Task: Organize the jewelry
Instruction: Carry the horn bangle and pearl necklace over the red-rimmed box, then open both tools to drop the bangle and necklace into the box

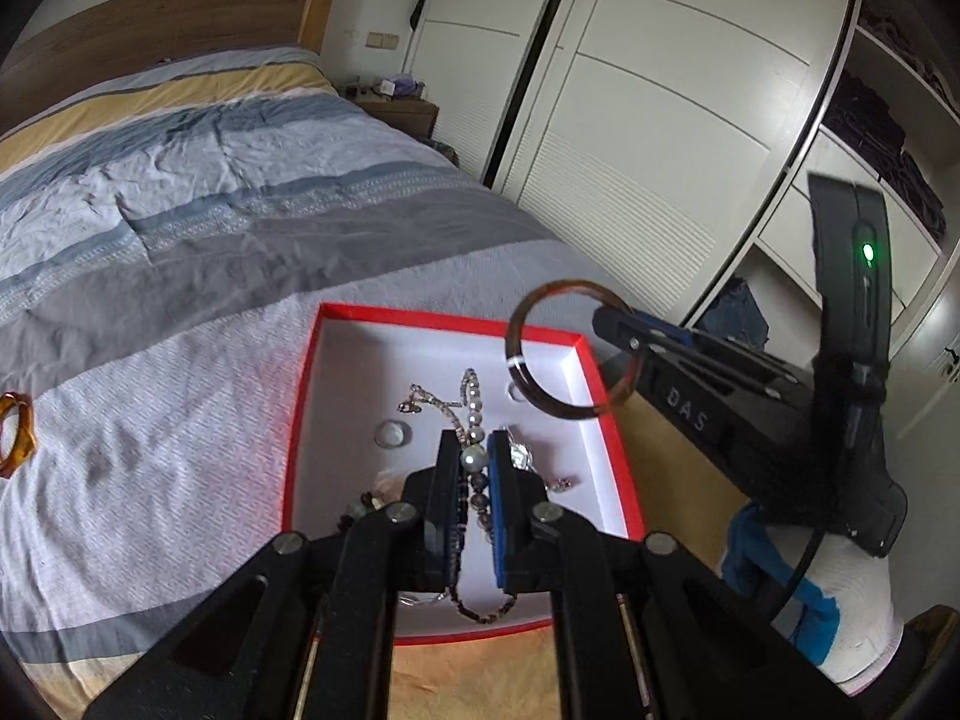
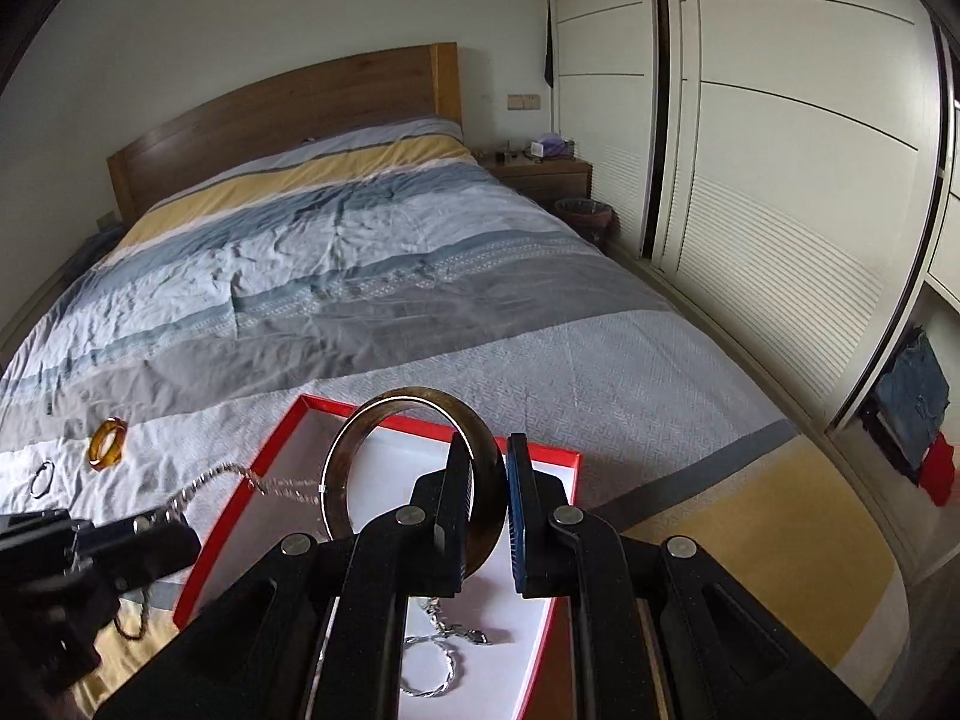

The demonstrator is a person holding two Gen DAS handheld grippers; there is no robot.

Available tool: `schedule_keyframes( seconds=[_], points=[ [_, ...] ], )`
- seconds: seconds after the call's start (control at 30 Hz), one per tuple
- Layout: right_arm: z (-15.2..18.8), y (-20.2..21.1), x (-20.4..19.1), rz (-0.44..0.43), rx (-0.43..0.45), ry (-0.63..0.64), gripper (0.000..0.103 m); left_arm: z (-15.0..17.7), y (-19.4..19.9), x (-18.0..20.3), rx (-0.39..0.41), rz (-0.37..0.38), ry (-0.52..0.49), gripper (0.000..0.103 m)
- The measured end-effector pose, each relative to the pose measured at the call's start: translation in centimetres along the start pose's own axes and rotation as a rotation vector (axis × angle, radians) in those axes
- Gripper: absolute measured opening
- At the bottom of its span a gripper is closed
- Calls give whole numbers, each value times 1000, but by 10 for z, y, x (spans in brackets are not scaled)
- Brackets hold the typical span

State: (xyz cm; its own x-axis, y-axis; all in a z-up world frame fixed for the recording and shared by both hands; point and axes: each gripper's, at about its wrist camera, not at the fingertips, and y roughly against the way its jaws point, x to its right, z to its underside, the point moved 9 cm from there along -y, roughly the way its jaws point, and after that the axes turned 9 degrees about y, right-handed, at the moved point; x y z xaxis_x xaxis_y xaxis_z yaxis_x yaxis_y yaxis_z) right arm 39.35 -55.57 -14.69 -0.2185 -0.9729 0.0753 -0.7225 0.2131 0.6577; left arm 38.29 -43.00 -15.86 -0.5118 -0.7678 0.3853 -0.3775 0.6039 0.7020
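A red box [image 1: 297,420] with a white inside lies on the bed near its foot. My left gripper [image 1: 474,450] hangs over it, shut on a bead necklace [image 1: 474,420] of pale pearls and dark beads that dangles below the fingers. My right gripper [image 2: 489,468] is shut on a dark brown bangle [image 2: 360,420], held upright above the box [image 2: 219,540]. In the left wrist view that bangle [image 1: 516,354] and the right gripper [image 1: 618,330] are over the box's far right corner. In the right wrist view the left gripper [image 2: 177,522] is at the lower left, its necklace [image 2: 228,471] blurred.
A silver chain [image 2: 444,660] and a small round piece [image 1: 393,435] lie in the box. An amber bangle [image 2: 108,435] and a thin black bracelet [image 2: 43,480] rest on the striped bedspread [image 2: 360,252] to the left. White wardrobe doors [image 2: 780,210] stand along the right.
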Motion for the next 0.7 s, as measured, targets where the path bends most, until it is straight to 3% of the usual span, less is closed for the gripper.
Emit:
schedule_keyframes(
  seconds=[0.33, 0.7],
  points=[
    [33, -69, -5, -10, -162, 37, 11, 40, -54, -20, -102, -69, -32, 8],
    [58, -95, -7, 6, -291, 90, 11, 56, -68, -37, -143, -65, 28, 9]
  ],
)
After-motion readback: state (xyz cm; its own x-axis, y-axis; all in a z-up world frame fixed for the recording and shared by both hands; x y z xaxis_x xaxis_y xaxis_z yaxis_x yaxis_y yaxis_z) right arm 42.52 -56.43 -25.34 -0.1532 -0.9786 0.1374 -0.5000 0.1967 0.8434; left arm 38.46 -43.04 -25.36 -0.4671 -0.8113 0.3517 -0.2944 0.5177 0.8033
